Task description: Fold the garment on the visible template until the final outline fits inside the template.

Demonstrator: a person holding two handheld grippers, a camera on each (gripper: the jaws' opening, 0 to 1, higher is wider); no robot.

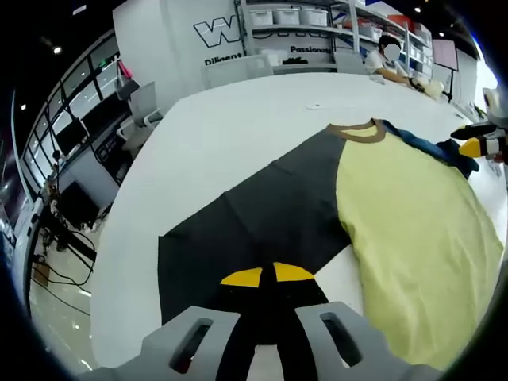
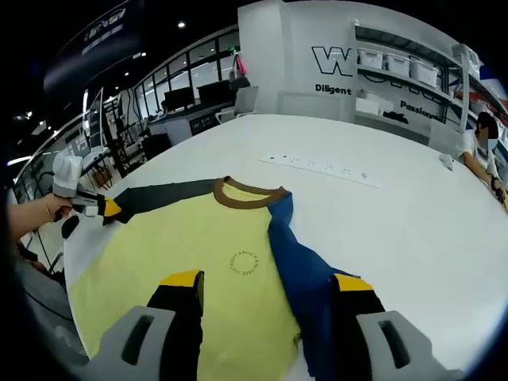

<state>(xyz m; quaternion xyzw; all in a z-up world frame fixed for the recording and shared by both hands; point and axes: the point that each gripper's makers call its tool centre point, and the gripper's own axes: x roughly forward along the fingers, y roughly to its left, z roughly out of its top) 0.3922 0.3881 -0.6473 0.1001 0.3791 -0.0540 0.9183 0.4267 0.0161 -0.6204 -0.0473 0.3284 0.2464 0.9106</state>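
A T-shirt with a yellow body [image 1: 421,238] [image 2: 190,246] and a brown collar [image 1: 359,132] [image 2: 246,194] lies flat on the white table [image 1: 238,135] [image 2: 413,230]. Its black sleeve [image 1: 262,214] [image 2: 163,195] stretches towards my left gripper [image 1: 267,275] [image 2: 101,206], whose yellow-tipped jaws are shut on the sleeve's end. A blue sleeve [image 1: 429,147] [image 2: 302,270] lies folded along the body's other side. My right gripper [image 2: 266,279] [image 1: 480,144] hovers open over the yellow body, its right jaw above the blue sleeve.
A power strip [image 2: 317,167] lies further along the table. A person [image 1: 389,59] [image 2: 480,151] sits at the far end. Shelves [image 1: 294,24] line the back wall. Desks and monitors [image 1: 87,135] stand beyond the table's left edge.
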